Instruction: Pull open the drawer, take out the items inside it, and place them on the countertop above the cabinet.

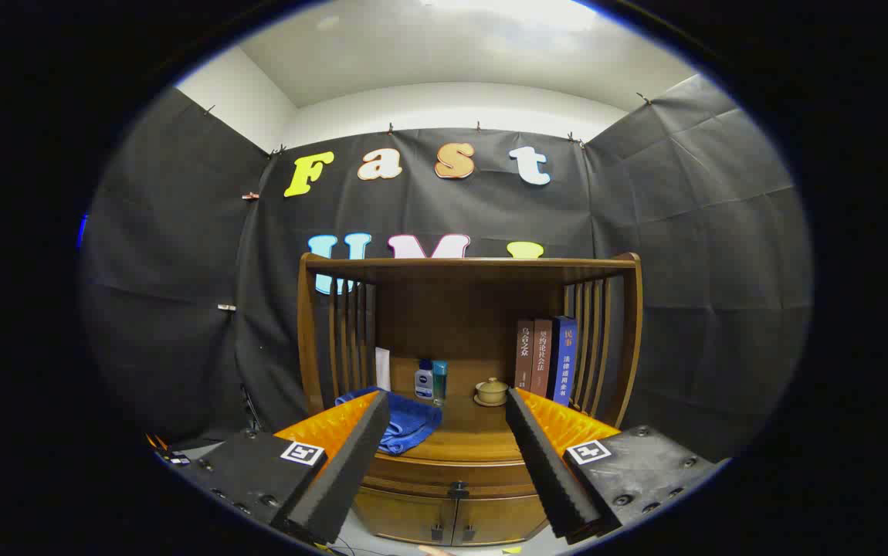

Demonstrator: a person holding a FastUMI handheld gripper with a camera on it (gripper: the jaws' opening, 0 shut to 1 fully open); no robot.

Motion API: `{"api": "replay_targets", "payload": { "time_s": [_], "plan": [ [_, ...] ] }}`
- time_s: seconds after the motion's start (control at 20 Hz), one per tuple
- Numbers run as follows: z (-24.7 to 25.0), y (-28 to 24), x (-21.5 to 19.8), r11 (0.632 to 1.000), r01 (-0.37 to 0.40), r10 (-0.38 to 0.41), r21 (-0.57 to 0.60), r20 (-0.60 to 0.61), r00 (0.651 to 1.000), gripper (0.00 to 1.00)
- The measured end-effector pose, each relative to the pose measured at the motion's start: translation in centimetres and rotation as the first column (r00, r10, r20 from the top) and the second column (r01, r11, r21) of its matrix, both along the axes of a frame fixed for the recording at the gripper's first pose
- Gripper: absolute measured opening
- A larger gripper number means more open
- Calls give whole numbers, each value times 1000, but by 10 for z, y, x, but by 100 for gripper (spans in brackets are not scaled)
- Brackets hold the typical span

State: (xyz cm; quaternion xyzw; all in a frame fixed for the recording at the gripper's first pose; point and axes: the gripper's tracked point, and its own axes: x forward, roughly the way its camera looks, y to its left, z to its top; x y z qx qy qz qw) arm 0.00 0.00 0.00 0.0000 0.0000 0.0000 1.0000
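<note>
A wooden cabinet stands ahead of me, its shut drawer carrying a small dark knob low between my fingers. Two small doors sit under the drawer. The countertop above it holds a folded blue cloth, a small bottle, a slim teal container and a lidded ceramic cup on a saucer. My gripper is open, its fingers spread wide with nothing between them, hovering in front of the cabinet and apart from it.
Three upright books lean at the right end of the countertop. A slatted wooden frame with a top shelf encloses the counter space on both sides. Black cloth walls surround the cabinet.
</note>
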Motion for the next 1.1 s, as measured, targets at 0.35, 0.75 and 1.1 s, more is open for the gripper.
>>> {"api": "replay_targets", "payload": {
  "time_s": [0.35,0.75,1.1],
  "plan": [
    [-10,-5,0,1000,12,-11,7,-31,999,98],
    [-11,-2,-3,1000,10,-10,-4,-25,1000,98],
    [-22,-4,-1,1000,16,-16,4,-43,999,98]
  ]
}}
